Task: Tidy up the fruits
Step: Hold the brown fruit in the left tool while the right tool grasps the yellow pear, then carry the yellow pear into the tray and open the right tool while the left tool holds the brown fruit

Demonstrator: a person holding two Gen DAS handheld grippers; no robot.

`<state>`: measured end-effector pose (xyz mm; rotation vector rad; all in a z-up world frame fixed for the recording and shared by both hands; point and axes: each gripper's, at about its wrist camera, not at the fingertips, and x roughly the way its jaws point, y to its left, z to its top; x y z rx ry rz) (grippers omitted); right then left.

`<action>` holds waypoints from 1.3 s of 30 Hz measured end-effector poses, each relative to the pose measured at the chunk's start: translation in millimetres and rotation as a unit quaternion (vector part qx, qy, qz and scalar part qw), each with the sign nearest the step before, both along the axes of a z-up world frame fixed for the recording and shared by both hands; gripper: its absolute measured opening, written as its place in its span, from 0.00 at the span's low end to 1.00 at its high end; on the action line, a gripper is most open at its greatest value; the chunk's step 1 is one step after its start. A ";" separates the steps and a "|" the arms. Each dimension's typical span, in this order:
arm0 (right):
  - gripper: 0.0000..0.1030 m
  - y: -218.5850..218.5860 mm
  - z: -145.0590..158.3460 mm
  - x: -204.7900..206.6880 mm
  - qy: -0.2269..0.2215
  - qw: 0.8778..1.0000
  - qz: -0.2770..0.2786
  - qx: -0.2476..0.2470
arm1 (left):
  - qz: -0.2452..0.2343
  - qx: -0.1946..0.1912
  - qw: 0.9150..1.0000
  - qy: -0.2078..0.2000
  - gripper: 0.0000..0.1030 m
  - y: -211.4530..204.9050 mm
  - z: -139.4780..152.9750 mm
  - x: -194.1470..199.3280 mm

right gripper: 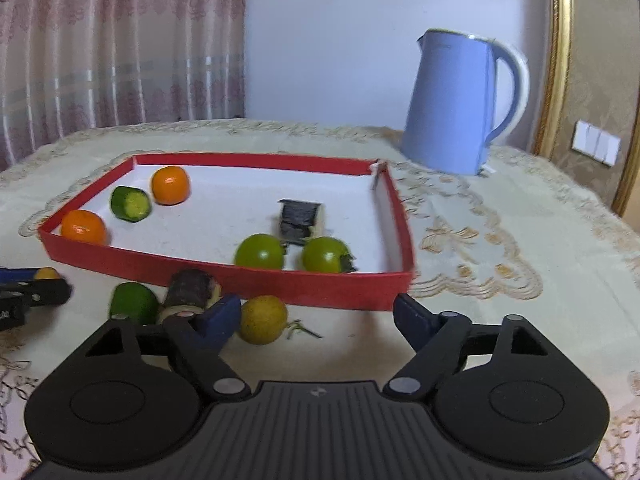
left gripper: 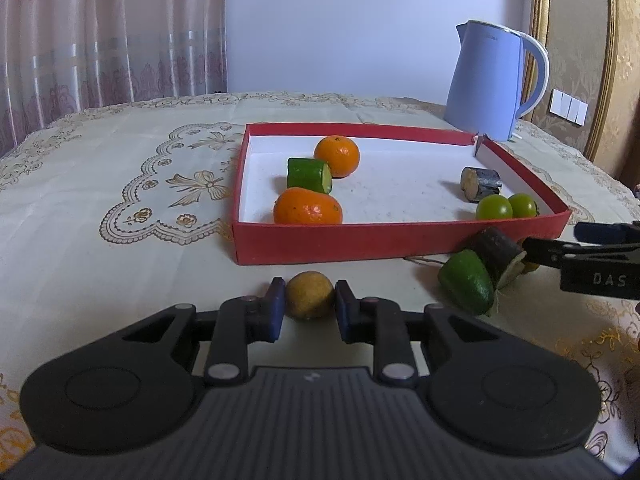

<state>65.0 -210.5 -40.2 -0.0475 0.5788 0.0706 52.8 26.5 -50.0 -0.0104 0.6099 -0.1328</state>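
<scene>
The worktop [left gripper: 100, 184] carries a cream embroidered cloth. At its far right stands a blue kettle [left gripper: 490, 84], upright, just beyond the far right corner of the tray.

A shallow red tray [left gripper: 360, 242] with a white floor lies near the middle of the worktop. In its left part are two oranges [left gripper: 337, 155] and a cut green piece [left gripper: 309, 175]; the green piece lies between the oranges and touches the near one. In the right part lie a dark cut piece [left gripper: 480, 184] and two small green fruits [left gripper: 494, 207], side by side against the near wall.

Outside the tray, in front of its near wall, lie a larger green fruit [left gripper: 466, 287], a second dark cut piece [left gripper: 498, 255] leaning on it, and two yellow fruits.

The left hand-held gripper [left gripper: 310, 304] stands narrow, its blue pads pressed on either side of one yellow fruit [left gripper: 310, 295], which sits on the cloth just before the tray.

The right hand-held gripper [right gripper: 318, 318] stands wide, with nothing clamped. The other yellow fruit [right gripper: 263, 319] lies on the cloth just inside its left finger [right gripper: 218, 316]; whether the finger touches it cannot be told. The right finger is well apart from it. The second dark piece sits just beyond that left finger.
</scene>
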 end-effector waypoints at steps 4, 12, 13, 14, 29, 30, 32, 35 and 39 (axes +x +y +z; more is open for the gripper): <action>0.68 8.7 -2.3 1.4 0.004 1.000 0.009 0.003 | 0.000 -0.003 1.000 0.000 0.23 1.4 0.1 0.2; 0.32 10.0 -9.9 7.6 0.026 0.999 0.018 0.035 | 0.000 -0.008 1.000 0.001 0.23 2.2 -0.3 0.1; 0.32 8.8 -9.8 7.3 0.026 0.999 0.018 0.038 | 0.000 -0.008 1.000 0.001 0.23 2.3 -0.3 0.1; 0.32 8.3 -9.8 6.8 0.025 0.999 0.017 0.038 | 0.000 -0.008 1.000 0.001 0.23 2.4 -0.3 0.1; 0.28 0.9 3.3 -4.6 -0.004 1.000 0.015 0.022 | 0.000 0.001 1.000 0.001 0.23 -0.5 -0.4 0.3; 0.28 -0.3 4.6 -4.3 -0.006 1.000 0.015 0.020 | 0.000 0.001 1.000 0.000 0.23 -0.5 -0.5 0.3; 0.28 -1.9 6.5 -4.0 -0.009 1.000 0.013 0.017 | 0.000 0.003 1.000 0.000 0.23 -1.3 -0.5 0.5; 0.28 -3.5 10.0 -3.7 -0.013 1.000 0.012 0.015 | 0.000 0.004 1.000 0.001 0.23 -2.0 -0.3 0.8; 0.28 -4.6 21.3 0.8 -0.031 0.999 0.010 0.005 | 0.000 0.004 1.000 0.001 0.23 -1.8 -0.3 0.8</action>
